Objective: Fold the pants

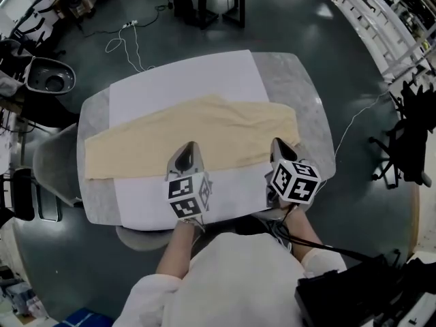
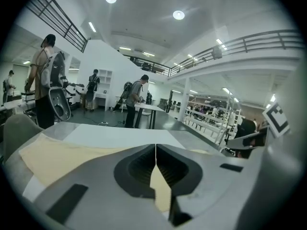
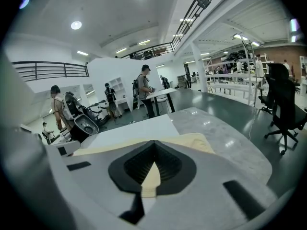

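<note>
Beige pants (image 1: 170, 138) lie flat and stretched out left to right across a white sheet (image 1: 191, 80) on the grey table (image 1: 300, 87). My left gripper (image 1: 189, 145) hovers over the pants' near edge, jaws together with nothing visible between them. My right gripper (image 1: 278, 142) is over the near edge further right, close to the pants' right end, jaws also together. In the left gripper view the left gripper (image 2: 156, 146) shows only beige cloth (image 2: 57, 159) beneath. The right gripper (image 3: 154, 143) likewise looks shut over the pants (image 3: 192, 140).
A grey chair (image 1: 51, 162) stands at the table's left side and a black office chair (image 1: 402, 148) off to the right. A cable (image 1: 126, 43) lies on the floor beyond the table. People (image 2: 45, 80) stand at benches in the background.
</note>
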The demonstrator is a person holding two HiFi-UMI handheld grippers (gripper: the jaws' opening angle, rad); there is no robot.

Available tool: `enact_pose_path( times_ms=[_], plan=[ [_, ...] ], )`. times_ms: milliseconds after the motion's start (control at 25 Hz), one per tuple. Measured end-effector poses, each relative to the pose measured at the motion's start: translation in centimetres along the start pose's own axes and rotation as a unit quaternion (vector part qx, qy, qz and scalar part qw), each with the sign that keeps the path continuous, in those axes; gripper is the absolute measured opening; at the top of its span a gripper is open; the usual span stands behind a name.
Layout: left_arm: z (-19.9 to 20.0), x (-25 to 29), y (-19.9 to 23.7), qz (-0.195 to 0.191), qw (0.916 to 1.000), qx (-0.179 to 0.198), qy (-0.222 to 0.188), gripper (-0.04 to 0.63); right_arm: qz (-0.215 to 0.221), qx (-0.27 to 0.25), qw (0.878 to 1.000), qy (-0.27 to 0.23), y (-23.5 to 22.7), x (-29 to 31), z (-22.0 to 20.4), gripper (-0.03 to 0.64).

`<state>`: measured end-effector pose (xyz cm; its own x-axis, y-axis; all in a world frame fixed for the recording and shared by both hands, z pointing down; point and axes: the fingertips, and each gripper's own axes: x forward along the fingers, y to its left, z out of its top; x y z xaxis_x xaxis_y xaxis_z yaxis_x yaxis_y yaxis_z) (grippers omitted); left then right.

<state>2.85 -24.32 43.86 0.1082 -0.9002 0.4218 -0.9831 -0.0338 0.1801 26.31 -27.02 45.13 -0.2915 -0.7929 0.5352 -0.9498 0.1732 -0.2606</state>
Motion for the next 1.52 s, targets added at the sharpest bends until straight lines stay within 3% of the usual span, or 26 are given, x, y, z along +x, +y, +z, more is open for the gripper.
enact_pose_path(
  times_ms=[400,560,920,1000,1120,1400,1520],
  plan=[
    [-4.1,5.3,-10.4,-0.089,0.9948,0.016,0.047,0.009,-0.090,0.042,0.995,0.001,-11.7,-3.1,-1.4,-0.007],
    [-5.9,6.9,-13.7,-0.105,0.9916,0.034,0.068,0.009,-0.103,0.054,0.993,0.011,-15.3,-2.8,-2.7,-0.007],
    [-9.9,9.4,-13.0,-0.054,0.9923,0.047,0.101,0.009,-0.057,0.057,0.995,0.053,-18.6,3.1,-5.4,-0.005],
    [-10.4,10.0,-12.3,-0.040,0.9925,0.045,0.107,0.009,-0.042,0.053,0.995,0.069,-19.0,5.0,-5.8,0.090],
    [-10.5,10.8,-11.3,-0.024,0.9927,0.041,0.111,0.009,-0.039,0.044,0.995,0.084,-19.6,7.4,-5.9,0.095],
    [-11.5,11.3,-9.1,0.009,0.9928,0.031,0.115,0.009,-0.046,-0.007,0.993,0.111,-20.8,11.9,-7.3,0.202],
    [-12.0,11.7,-9.2,0.015,0.9924,0.031,0.118,0.009,-0.042,-0.021,0.991,0.122,-21.6,13.4,-7.9,0.209]
  ],
)
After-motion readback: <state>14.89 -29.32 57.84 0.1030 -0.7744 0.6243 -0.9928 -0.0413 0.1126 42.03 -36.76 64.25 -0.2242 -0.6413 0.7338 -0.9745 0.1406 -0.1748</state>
